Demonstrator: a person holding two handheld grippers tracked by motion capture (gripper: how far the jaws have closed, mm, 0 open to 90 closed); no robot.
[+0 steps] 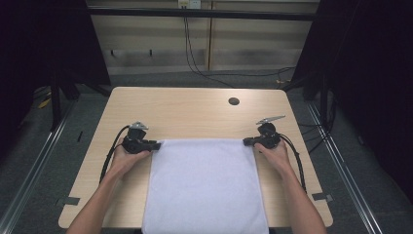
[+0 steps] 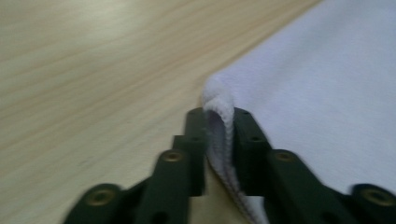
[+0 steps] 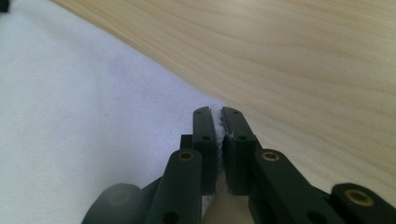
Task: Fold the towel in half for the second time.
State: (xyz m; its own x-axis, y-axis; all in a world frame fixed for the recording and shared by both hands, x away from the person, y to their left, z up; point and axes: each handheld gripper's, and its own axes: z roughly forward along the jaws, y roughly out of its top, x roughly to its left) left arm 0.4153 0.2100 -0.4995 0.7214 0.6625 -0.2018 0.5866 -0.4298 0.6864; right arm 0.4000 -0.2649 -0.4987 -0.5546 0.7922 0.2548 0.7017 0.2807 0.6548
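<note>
White terry cloth lies flat on the pale wood counter, spread from the middle toward the person's edge, where its near end hangs over. Its two far corners are each in a claw. The left claw sits at the far left corner, coming in from the side with its tips pointing toward the cloth; in the left gripper view its jaws are clamped on a fold of the hemmed edge, which bulges up in a small loop between them while the rest of the cloth stretches away to the right. The right claw mirrors it at the far right corner; in the right gripper view its jaws are pinched nearly together on a thin sliver of the corner, with the cloth spreading to the left and bare counter to the right. A hand grips each tool.
</note>
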